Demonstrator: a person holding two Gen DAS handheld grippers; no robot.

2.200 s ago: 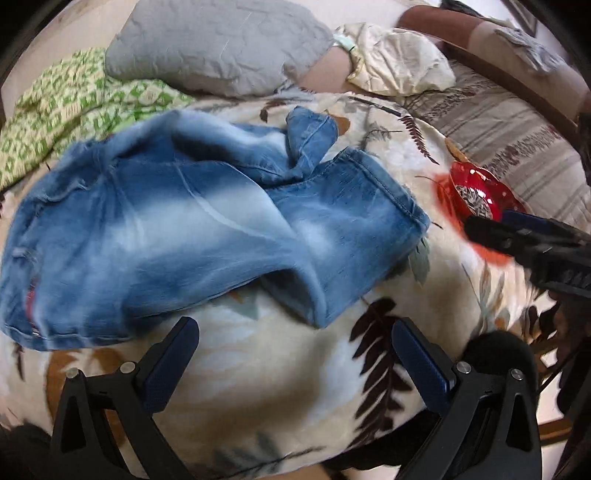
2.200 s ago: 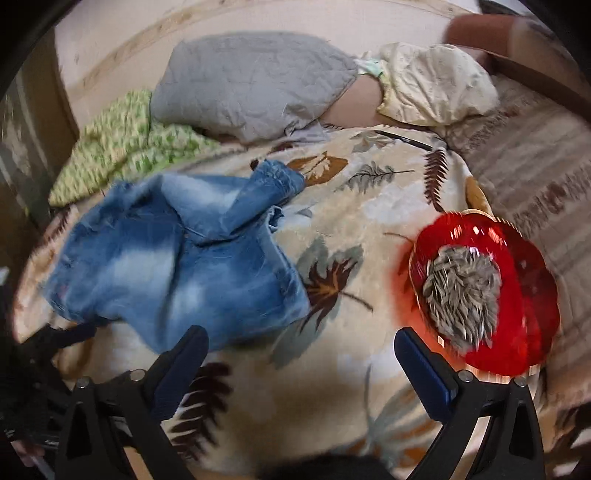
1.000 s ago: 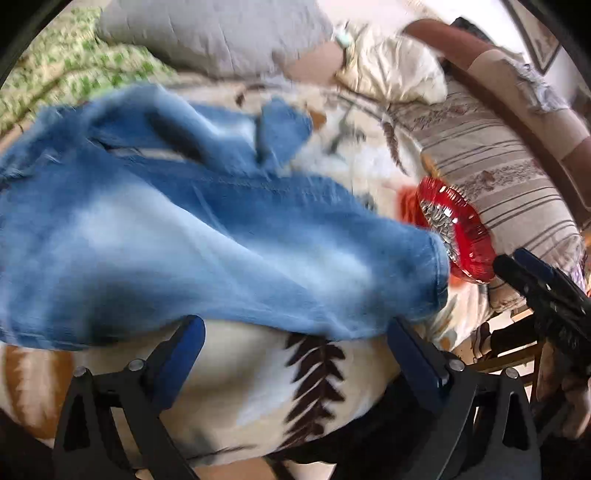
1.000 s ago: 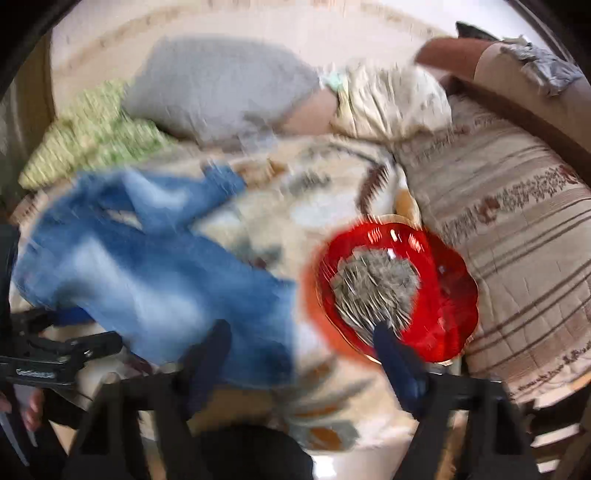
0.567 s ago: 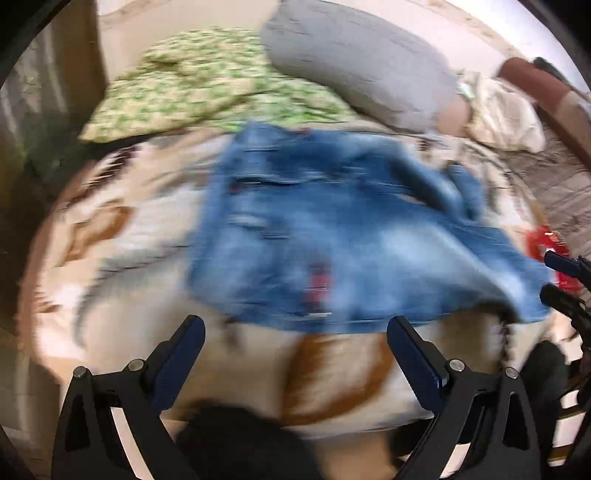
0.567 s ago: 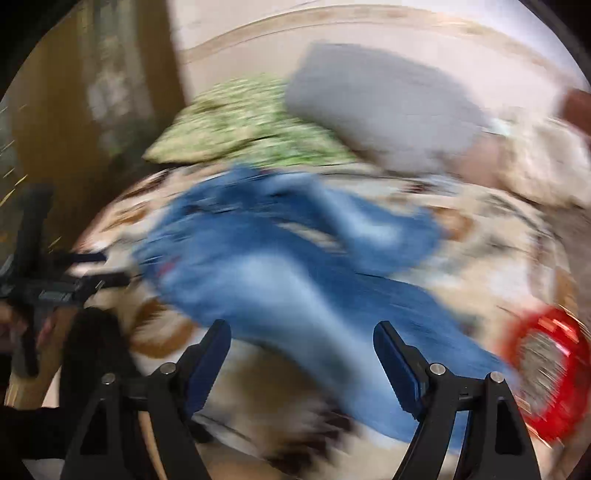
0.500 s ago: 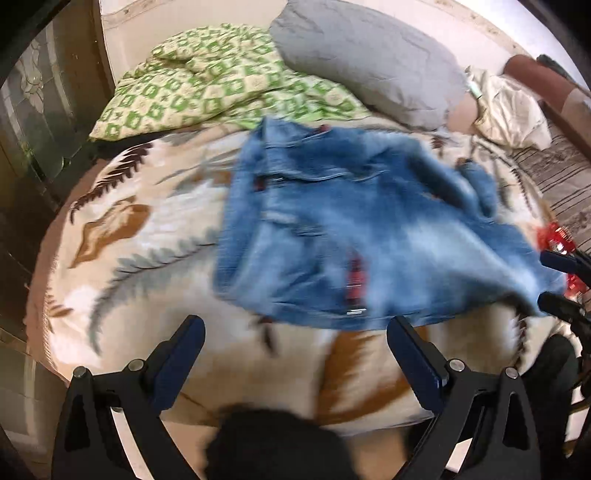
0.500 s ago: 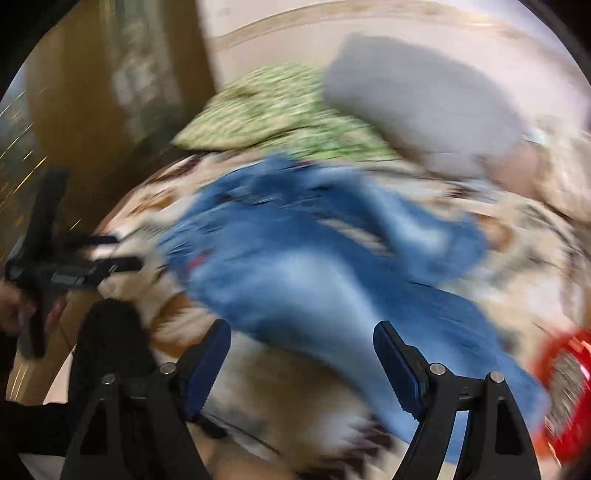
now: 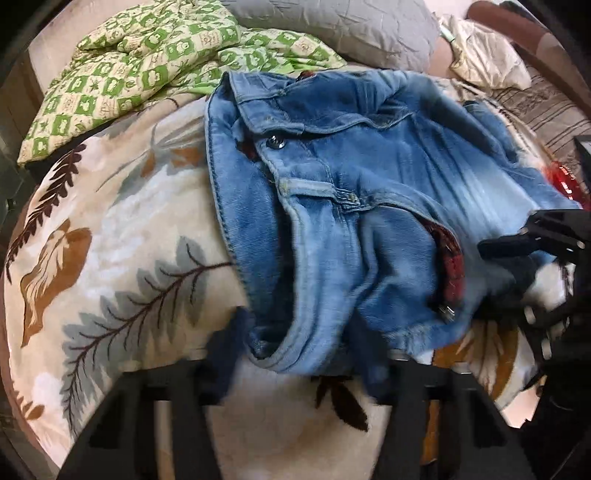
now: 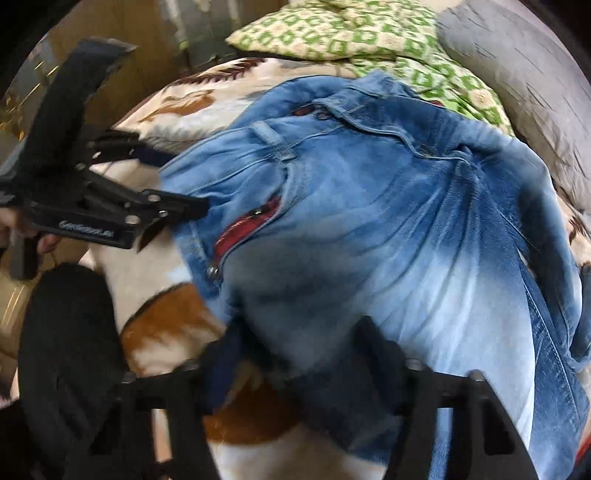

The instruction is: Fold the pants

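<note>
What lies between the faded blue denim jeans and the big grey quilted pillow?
A rumpled green-and-cream checked quilt lies between the blue denim jeans and the grey pillow. Both wrist views show it, the left wrist view most clearly.

Both down at the jeans point(image 9: 369, 206) waistband now. Left claw point(image 9: 295, 354) and right claw point(image 10: 295, 354) just closing, denim between the jaws.

The jeans point(image 9: 369, 192) lie on the blanket point(image 9: 110, 236). Behind them sit the quilt point(image 9: 147, 62) and, to its right, the pillow point(image 9: 351, 26).
</note>
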